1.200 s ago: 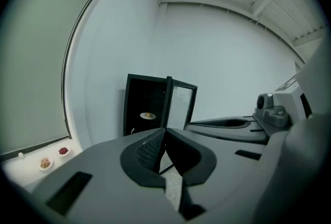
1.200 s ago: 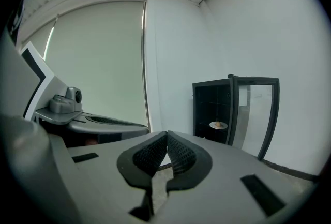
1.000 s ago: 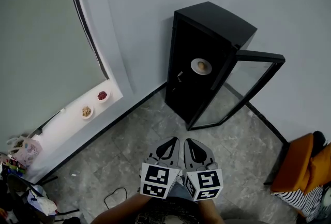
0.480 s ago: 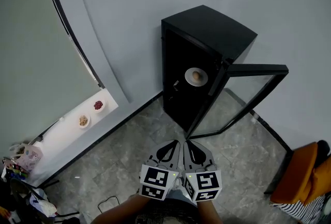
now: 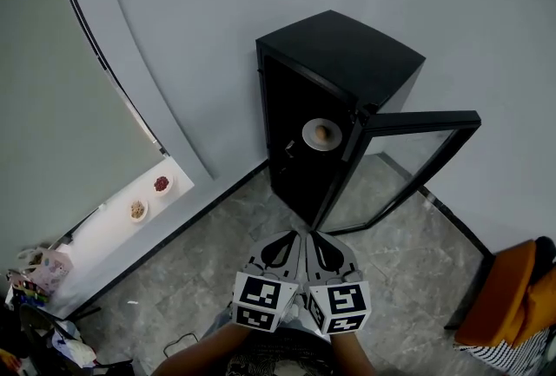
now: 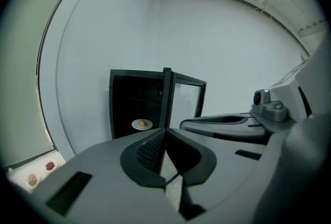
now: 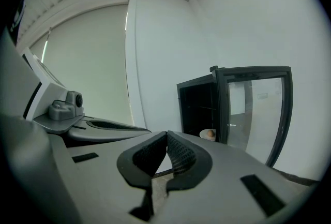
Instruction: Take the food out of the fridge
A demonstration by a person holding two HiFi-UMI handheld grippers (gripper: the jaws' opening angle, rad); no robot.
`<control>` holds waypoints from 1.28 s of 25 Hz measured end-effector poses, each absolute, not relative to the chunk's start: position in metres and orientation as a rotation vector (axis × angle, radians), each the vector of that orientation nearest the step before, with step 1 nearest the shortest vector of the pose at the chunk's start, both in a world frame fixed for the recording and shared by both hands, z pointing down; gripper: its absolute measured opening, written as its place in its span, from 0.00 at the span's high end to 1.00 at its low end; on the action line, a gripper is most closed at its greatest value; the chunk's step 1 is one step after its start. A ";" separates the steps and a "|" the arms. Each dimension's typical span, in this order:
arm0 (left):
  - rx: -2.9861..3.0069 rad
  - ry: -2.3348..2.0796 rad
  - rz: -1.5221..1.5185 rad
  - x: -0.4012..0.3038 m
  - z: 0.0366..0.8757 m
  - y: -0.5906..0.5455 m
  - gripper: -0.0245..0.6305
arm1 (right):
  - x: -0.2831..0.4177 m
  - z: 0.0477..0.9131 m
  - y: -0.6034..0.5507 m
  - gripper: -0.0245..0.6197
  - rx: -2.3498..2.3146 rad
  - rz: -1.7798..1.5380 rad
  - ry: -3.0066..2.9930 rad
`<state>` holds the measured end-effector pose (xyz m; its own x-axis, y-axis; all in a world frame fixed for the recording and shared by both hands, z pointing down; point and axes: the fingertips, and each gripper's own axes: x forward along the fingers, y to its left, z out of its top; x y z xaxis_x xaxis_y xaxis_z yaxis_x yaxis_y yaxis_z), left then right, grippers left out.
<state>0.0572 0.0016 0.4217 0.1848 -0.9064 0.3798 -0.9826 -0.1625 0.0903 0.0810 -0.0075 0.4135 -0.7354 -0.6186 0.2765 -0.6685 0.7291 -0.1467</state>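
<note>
Well, the food, a small round brownish piece, lies on a white plate on a shelf inside the black fridge, at about the middle of its height. The fridge stands against the far wall, and its glass door is swung open to the right.

I hold both claws near me, low in the head view, well apart from the fridge and pointing toward it. The left gripper has its jaws pressed together with nothing between them, as the left gripper view shows clearly. The right gripper is the same: jaws closed tip to tip, and empty. The two are just beside each other.

Under them is a grey stone floor. Far to the left, a white ledge carries two small dishes, one with something reddish and one with something pale. At the right edge is an orange thing; I cannot tell what it is.
</note>
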 end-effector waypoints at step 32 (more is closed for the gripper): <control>2.307 -1.495 0.277 -0.007 0.442 -0.210 0.94 | 0.018 0.424 -0.200 0.93 1.293 0.365 -2.529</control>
